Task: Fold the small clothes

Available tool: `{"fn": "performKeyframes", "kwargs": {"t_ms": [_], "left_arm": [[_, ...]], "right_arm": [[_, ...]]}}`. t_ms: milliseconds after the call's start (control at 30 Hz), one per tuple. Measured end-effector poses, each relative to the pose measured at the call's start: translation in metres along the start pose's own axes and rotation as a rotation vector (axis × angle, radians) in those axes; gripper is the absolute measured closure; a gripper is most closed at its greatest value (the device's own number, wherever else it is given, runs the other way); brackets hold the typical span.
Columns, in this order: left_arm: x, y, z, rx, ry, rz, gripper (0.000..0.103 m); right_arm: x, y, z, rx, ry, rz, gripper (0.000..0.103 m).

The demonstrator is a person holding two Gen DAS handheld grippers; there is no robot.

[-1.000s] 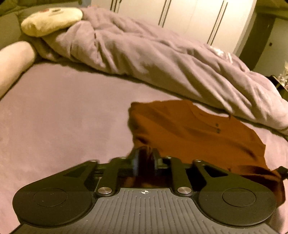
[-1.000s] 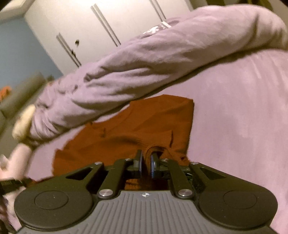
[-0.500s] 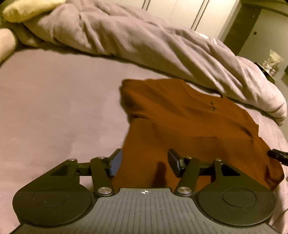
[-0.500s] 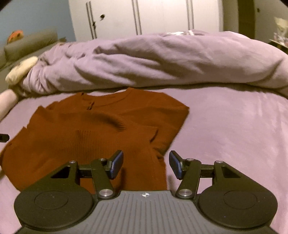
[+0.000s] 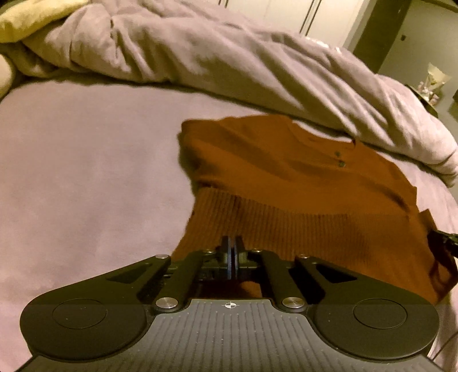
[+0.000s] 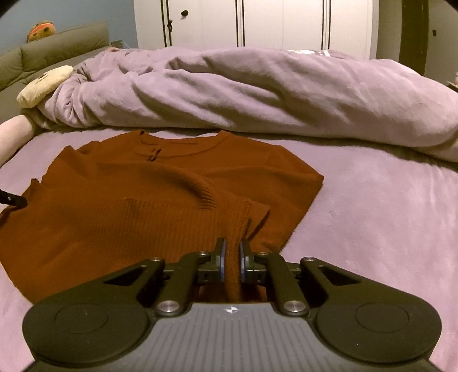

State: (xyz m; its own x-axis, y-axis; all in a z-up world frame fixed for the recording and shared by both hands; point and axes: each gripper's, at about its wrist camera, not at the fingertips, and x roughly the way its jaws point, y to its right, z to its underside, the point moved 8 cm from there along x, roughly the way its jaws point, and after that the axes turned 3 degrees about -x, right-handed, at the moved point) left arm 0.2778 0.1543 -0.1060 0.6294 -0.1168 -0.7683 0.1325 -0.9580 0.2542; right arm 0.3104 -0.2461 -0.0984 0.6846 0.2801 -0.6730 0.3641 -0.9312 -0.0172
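Observation:
A rust-brown knit sweater [image 5: 286,177] lies on the purple bed sheet [image 5: 86,171], its ribbed lower part folded up over the chest. It also shows in the right wrist view [image 6: 143,206]. My left gripper [image 5: 231,243] is shut at the near left edge of the ribbed fabric; whether it pinches cloth is hidden. My right gripper [image 6: 232,249] is shut on a ridge of the sweater's ribbed near right edge. The tip of the other gripper shows at each view's side [image 5: 446,240] [image 6: 11,199].
A bunched purple duvet [image 6: 257,94] lies across the bed behind the sweater. A cream plush toy [image 6: 43,84] and a pale bolster [image 6: 11,134] lie at the far left. White wardrobe doors [image 6: 257,23] stand behind.
Half a second ago both grippers were open over the sweater's near edge; now both have shut, the right one pinching up a ridge of ribbed fabric.

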Motion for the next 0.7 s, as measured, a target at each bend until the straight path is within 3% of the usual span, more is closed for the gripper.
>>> {"fn": "performKeyframes", "kwargs": {"t_ms": [33,100,233,333,367,400,433,533,700], "left_arm": [[0.000,-0.001,-0.001,0.001,0.005,-0.008,0.092],[0.002,-0.004,-0.001,0.003,-0.004,-0.016,0.052],[0.008,-0.001,-0.001,-0.001,-0.022,0.033,0.049],[0.015,-0.001,0.000,-0.005,-0.040,0.033,0.056],[0.017,-0.002,0.000,-0.012,-0.045,0.025,0.069],[0.018,-0.003,0.001,-0.015,-0.050,0.018,0.094],[0.019,-0.003,0.002,-0.017,-0.059,0.013,0.103],[0.014,0.000,0.004,0.009,-0.046,0.022,0.102],[-0.010,0.002,-0.005,0.026,0.046,-0.003,0.102]], "right_arm": [[0.000,0.000,0.000,0.004,-0.003,-0.005,0.094],[0.004,0.001,-0.001,0.001,-0.019,0.002,0.092],[0.011,-0.001,-0.003,0.002,-0.038,-0.003,0.086],[0.016,-0.001,-0.004,0.012,-0.049,-0.005,0.084],[0.017,-0.001,-0.004,0.019,-0.055,-0.006,0.084],[0.017,0.000,-0.005,0.027,-0.055,-0.006,0.085],[0.016,-0.001,-0.005,0.026,-0.053,-0.002,0.085],[0.008,-0.005,-0.007,-0.008,-0.028,0.027,0.093],[-0.016,-0.013,-0.012,-0.041,0.051,0.055,0.096]]}}
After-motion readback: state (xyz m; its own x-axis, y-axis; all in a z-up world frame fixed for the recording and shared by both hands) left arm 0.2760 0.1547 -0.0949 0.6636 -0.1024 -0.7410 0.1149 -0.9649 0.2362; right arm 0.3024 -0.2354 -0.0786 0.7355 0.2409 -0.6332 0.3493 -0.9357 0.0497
